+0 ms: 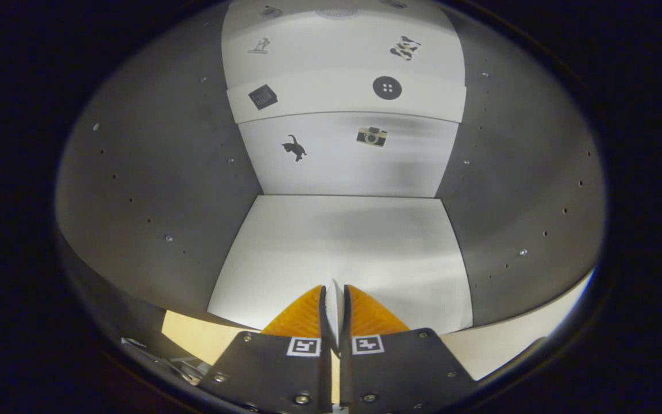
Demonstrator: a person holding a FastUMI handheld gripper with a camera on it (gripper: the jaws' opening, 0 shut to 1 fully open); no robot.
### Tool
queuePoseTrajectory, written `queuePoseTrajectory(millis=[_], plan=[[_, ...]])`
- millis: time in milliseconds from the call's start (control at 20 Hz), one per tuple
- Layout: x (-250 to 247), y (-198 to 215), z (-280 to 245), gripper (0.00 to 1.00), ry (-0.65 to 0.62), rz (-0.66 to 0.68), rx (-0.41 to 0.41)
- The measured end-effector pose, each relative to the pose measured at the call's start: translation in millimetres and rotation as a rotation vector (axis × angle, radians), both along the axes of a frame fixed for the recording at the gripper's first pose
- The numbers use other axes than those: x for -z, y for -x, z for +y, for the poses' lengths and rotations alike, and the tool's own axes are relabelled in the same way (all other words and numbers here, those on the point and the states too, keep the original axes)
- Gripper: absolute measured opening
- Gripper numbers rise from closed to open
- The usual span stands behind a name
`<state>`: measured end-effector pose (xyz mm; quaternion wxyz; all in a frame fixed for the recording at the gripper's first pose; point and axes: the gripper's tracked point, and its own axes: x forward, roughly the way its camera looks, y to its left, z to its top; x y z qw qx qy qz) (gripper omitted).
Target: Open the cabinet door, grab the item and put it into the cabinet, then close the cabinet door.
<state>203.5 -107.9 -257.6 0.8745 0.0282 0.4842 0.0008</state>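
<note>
The gripper (334, 299) has its fingers drawn nearly together, a thin slit between them and nothing held in it. They point into the open cabinet (147, 184), whose white floor (342, 247) lies bare just ahead of the tips. Beyond stands the white back panel (348, 155) (small stickers on it: a cat (295, 148), a camera (372, 136), a button (387, 88)), flanked by grey side walls with peg holes.

Gripper (334, 296) dark plates, square markers, screws, ribbed pads

Close, facing into cabinet (337, 253) (downward tilt)
</note>
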Motion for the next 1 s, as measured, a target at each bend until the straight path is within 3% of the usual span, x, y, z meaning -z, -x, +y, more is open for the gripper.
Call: queuePoseTrajectory(millis=[150, 300, 1000], plan=[[1.2, -2.9, 0.1, 0.08, -0.002, -0.003, 0.004], [1.5, -5.1, -0.6, 0.18, 0.006, -0.008, 0.016], [1.9, -22.6, 13.2, 0.29, -0.024, -0.091, -0.012]])
